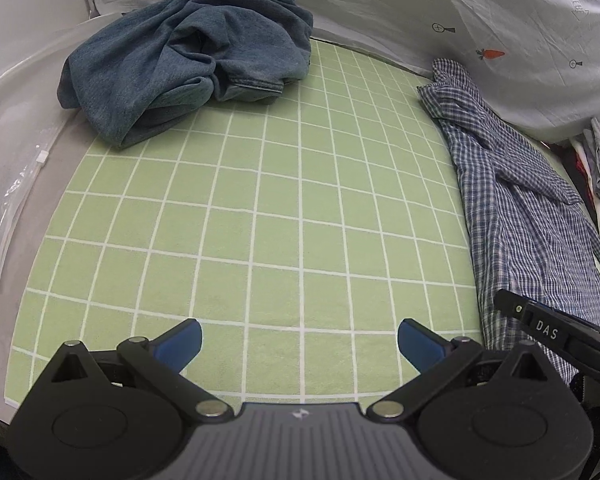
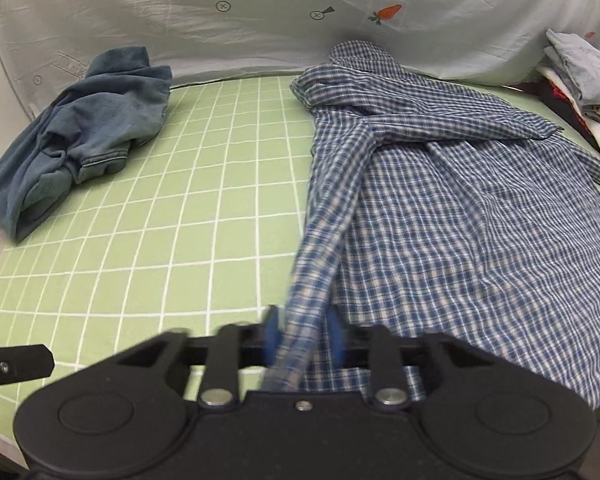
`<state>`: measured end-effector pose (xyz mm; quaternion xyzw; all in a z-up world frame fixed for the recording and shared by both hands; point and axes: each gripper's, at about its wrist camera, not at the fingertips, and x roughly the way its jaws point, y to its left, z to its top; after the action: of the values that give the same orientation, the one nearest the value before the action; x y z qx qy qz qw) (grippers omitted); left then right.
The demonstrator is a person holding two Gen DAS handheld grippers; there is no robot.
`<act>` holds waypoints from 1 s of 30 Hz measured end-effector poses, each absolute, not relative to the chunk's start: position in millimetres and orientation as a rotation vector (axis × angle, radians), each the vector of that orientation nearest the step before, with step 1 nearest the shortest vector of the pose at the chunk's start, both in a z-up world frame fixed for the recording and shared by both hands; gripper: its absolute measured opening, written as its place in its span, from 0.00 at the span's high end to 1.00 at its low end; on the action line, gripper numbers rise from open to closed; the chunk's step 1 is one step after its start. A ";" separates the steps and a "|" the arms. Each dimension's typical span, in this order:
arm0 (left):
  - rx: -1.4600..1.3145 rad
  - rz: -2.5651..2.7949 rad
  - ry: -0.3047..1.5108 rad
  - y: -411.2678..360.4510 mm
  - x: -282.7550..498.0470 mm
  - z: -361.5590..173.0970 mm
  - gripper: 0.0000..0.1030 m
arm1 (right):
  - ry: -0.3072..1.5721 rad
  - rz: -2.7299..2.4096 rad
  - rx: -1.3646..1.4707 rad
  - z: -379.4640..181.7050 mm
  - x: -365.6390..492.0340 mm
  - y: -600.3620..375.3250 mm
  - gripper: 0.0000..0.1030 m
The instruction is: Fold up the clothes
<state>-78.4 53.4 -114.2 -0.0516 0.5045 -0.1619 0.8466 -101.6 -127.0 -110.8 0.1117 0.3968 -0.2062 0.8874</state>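
A blue-and-white checked shirt [image 2: 440, 208] lies spread on the right side of the green grid mat [image 2: 180, 220]. One long sleeve [image 2: 324, 240] runs from the shirt toward me. My right gripper [image 2: 302, 336] is shut on that sleeve's end, with the cloth between the blue pads. In the left wrist view the same shirt [image 1: 520, 208] lies at the right. My left gripper [image 1: 300, 344] is open over the bare mat [image 1: 260, 200], with nothing between its fingers. A crumpled blue denim garment [image 1: 188, 60] sits at the mat's far left corner.
A stack of folded clothes [image 2: 580, 92] stands at the far right edge. A white sheet printed with carrots [image 2: 300, 8] hangs behind the mat. A clear plastic bag [image 1: 12, 200] lies off the mat's left edge. The right tool's black body [image 1: 560, 336] shows beside my left gripper.
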 end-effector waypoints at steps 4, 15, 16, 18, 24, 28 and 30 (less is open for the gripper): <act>-0.115 -0.358 1.069 49.1 -76.7 -115.4 0.00 | 0.781 -0.370 0.242 -100.3 -112.2 -134.8 0.96; -0.074 -0.447 1.056 -0.7 -65.2 -107.8 0.00 | 0.704 -0.447 0.288 -72.2 -160.3 -211.8 0.97; -0.068 -0.452 1.057 -5.9 -65.0 -108.1 0.00 | 0.703 -0.458 0.289 -72.0 -164.7 -222.0 0.97; -0.065 -0.450 1.060 -15.5 -64.5 -108.6 0.00 | 0.699 -0.476 0.304 -72.4 -172.6 -242.2 0.97; -0.074 -0.416 1.071 -46.1 -62.9 -109.5 0.00 | 0.731 -0.501 0.290 -85.1 -183.7 -296.5 0.96; -0.086 -0.371 1.079 -67.4 -62.8 -109.2 0.00 | 0.822 -0.478 0.267 -110.0 -177.7 -314.6 0.91; -0.093 -0.340 1.089 -80.3 -61.4 -109.5 0.00 | 0.871 -0.465 0.256 -123.1 -174.3 -323.2 0.87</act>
<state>-61.4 -80.3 -109.5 -0.0441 0.5151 -0.1609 0.8407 -174.3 -323.2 -123.1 0.1225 0.4167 -0.2227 0.8728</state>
